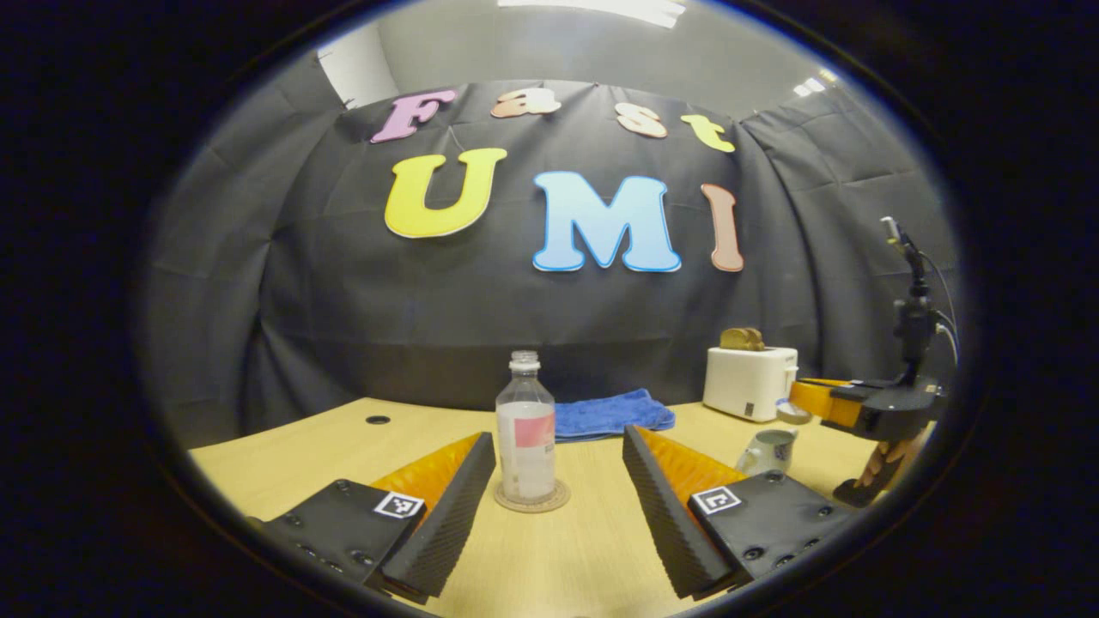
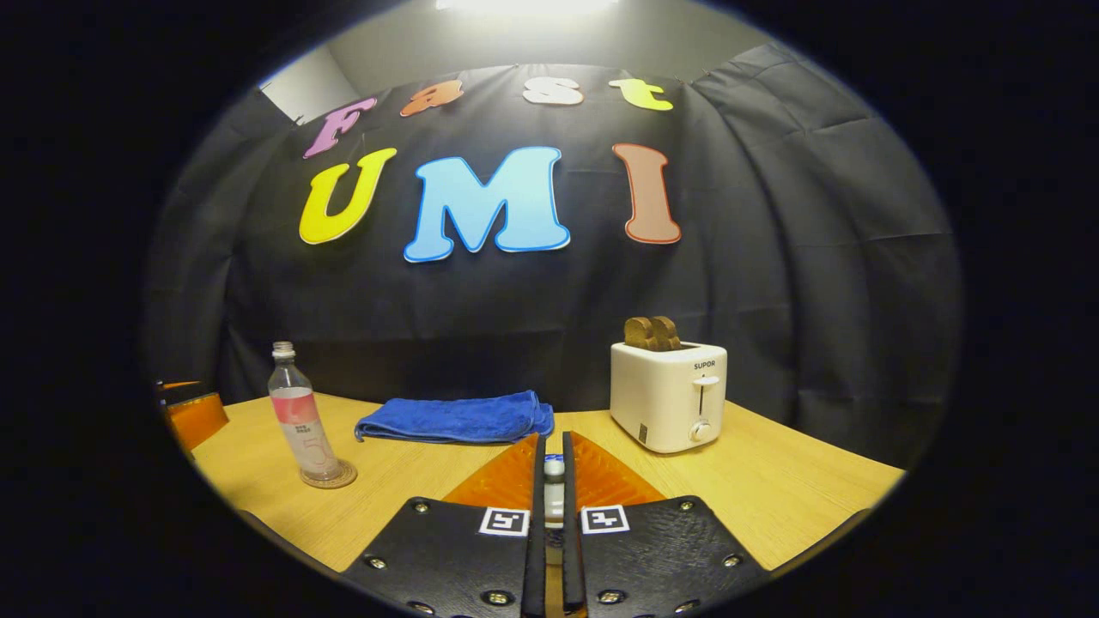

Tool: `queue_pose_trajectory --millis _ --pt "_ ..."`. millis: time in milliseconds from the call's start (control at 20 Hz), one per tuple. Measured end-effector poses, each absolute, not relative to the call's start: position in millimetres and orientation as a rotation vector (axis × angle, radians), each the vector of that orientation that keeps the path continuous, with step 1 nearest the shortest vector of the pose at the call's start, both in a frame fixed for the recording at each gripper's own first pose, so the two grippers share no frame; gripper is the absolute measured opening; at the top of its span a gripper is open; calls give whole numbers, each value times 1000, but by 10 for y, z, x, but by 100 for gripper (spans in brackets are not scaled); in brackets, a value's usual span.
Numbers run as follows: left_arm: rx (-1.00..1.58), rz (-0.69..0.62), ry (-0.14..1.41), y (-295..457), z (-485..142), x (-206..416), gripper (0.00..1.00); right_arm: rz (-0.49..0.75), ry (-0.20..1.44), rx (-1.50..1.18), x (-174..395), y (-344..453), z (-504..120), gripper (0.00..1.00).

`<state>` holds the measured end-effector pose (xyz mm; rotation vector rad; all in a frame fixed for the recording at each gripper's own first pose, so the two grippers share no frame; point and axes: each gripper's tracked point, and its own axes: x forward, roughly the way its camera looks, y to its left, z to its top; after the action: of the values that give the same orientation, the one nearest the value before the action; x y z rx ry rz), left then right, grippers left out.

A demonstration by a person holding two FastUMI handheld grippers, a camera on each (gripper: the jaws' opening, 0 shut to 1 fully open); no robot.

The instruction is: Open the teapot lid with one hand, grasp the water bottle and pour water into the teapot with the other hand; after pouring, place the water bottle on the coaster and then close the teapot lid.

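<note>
The left gripper (image 1: 558, 438) is spread wide, with the uncapped water bottle (image 1: 526, 438) standing on its coaster (image 1: 532, 502) just ahead. The right gripper (image 2: 554, 446) is pinched on what looks like the teapot lid (image 2: 554, 468), lifted off the teapot (image 1: 767, 450). Closing the lid remains; whether pouring is done is unclear. The bottle's print is too small to read, and the toaster (image 2: 670, 395) carries a brand mark.
</note>
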<state>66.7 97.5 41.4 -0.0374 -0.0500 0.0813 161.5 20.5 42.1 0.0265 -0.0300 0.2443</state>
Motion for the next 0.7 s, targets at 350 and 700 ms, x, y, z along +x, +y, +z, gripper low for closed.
queue_pose_trajectory --millis 350,700 --pt "-77 82 -43 1062 346 690 100 238 54 -4 1823 275 81 7" --pt "-78 91 -22 1077 288 657 100 230 96 -31 1832 287 -56 8"
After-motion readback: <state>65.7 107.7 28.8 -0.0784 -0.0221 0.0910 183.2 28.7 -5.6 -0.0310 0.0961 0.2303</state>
